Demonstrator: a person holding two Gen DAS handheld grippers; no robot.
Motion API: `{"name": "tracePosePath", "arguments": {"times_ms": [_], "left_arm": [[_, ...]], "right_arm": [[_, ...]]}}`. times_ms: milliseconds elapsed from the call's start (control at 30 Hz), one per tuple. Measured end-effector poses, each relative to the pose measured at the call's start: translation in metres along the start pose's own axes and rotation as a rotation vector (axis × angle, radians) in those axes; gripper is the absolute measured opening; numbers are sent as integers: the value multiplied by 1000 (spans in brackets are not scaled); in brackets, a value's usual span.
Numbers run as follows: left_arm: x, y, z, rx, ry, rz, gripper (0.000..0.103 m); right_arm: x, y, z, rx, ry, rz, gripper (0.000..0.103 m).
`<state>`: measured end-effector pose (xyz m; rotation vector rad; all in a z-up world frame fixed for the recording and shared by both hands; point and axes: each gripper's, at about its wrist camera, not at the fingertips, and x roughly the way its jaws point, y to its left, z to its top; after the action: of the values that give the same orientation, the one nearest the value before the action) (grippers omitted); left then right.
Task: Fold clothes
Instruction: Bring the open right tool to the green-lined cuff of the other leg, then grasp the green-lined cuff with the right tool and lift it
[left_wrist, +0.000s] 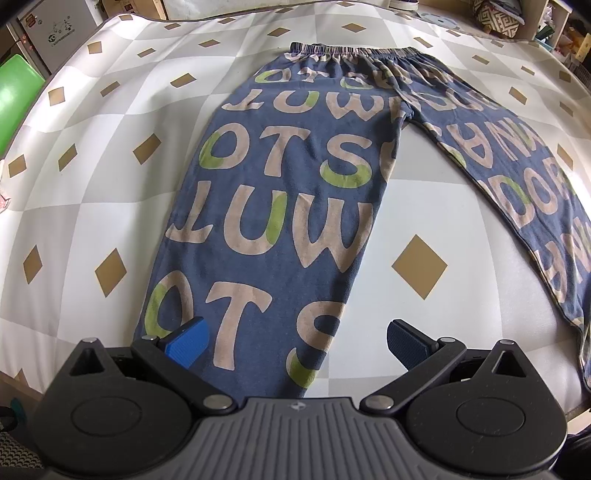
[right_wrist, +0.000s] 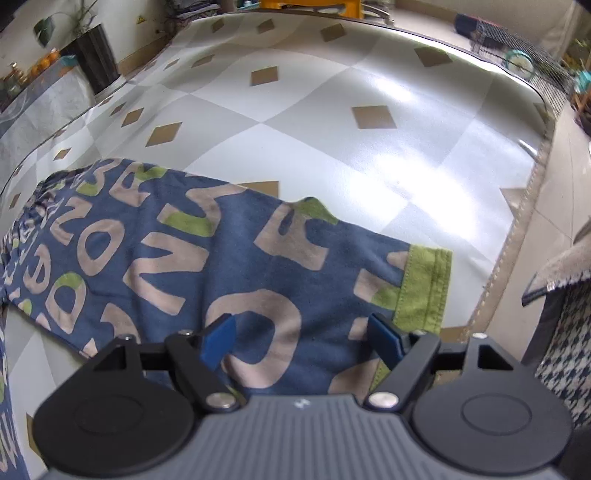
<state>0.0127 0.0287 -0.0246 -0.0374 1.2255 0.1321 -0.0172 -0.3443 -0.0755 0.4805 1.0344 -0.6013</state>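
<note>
The trousers (left_wrist: 291, 192), blue with large pale and green lettering, lay spread flat on the checked mat (left_wrist: 110, 122), waistband (left_wrist: 354, 51) at the far end and both legs running back toward the grippers, splayed apart below the crotch. Measured from the trousers: the left gripper (left_wrist: 295, 345) hung over the lower end of one leg, its jaws apart and clear of the cloth, nothing between the pads. The right gripper (right_wrist: 301, 341) hung over the other leg just short of its green cuff (right_wrist: 424, 288), jaws likewise wide apart; whether the fingertips brushed the fabric could not be told. No fold had yet been made. In my judgement the step in hand was taking hold of the leg ends. To do it well, each gripper should pinch both layers close to the hem, near the outer edge, and both should lift evenly so the legs travel together and the waistband is not dragged out of line.
</note>
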Motion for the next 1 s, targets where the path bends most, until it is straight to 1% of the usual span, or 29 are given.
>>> {"name": "tracePosePath", "arguments": {"times_ms": [33, 167, 267, 400, 500, 600, 667, 767, 800, 833, 933, 1000], "left_arm": [[0, 0, 0, 0, 1, 0, 103], [1, 2, 1, -10, 6, 2, 103], [2, 2, 1, -16, 9, -2, 103], [2, 2, 1, -11, 11, -2, 103], [4, 2, 1, -12, 16, 1, 103], [5, 3, 0, -15, 22, 3, 103], [6, 4, 0, -17, 27, 5, 103], [7, 5, 0, -21, 33, 6, 103], [7, 5, 0, -22, 33, 5, 103], [7, 5, 0, -22, 32, 4, 103], [6, 4, 0, -20, 30, 1, 103], [6, 3, 0, -18, 28, 0, 103]], "right_arm": [[1, 3, -1, -18, 3, 4, 81], [2, 16, -7, -75, -6, 77, 82], [0, 27, -10, -132, -18, 106, 78], [-1, 39, -12, -175, -26, 176, 73], [-2, 51, -15, -209, -17, 249, 72], [-3, 65, -21, -248, 10, 344, 72], [-6, 74, -24, -274, 24, 392, 72], [-9, 74, -23, -236, 58, 458, 69], [-12, 71, -22, -214, 48, 460, 69], [-15, 68, -21, -201, 25, 440, 68], [-24, 60, -16, -200, -58, 316, 68], [-25, 53, -12, -168, -89, 239, 70]]}}
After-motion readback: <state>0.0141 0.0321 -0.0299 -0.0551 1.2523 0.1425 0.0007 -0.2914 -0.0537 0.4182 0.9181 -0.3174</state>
